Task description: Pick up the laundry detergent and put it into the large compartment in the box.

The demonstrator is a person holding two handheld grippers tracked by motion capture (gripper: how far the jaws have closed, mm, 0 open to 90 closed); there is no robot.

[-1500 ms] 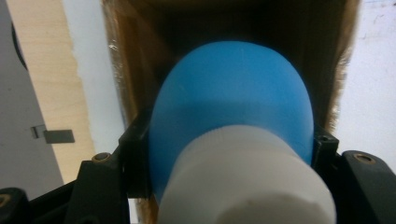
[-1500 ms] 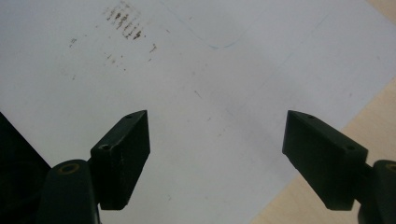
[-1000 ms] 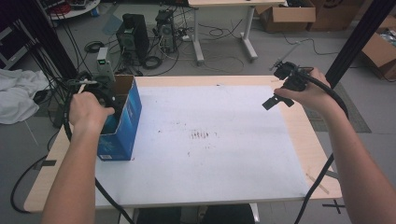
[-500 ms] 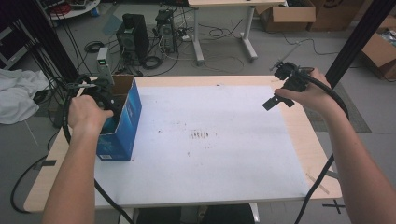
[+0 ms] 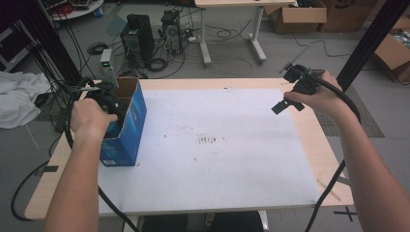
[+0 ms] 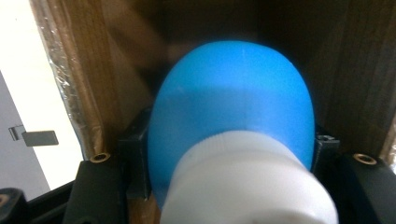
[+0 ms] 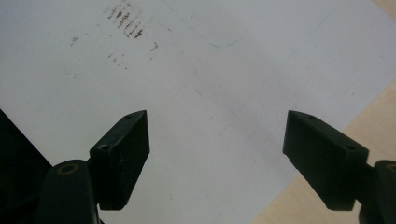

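Observation:
A blue cardboard box (image 5: 126,126) with its top open stands at the table's left edge. My left gripper (image 5: 104,99) reaches into it from above. In the left gripper view, between brown cardboard walls, the left gripper (image 6: 231,149) is shut on a rounded blue object (image 6: 233,93) with a white ribbed end (image 6: 247,186). Its jaws press both sides of the object. My right gripper (image 5: 290,92) is held above the table's far right part. In the right gripper view the right gripper (image 7: 215,126) is open, with nothing between its fingers (image 7: 123,154), over the white sheet.
A white sheet (image 5: 217,164) covers most of the wooden table (image 5: 319,159), with dark smudges (image 5: 209,140) near its middle. Beyond the far edge are computer towers (image 5: 138,34), cables and a desk's legs. A white cloth (image 5: 19,99) lies at the left.

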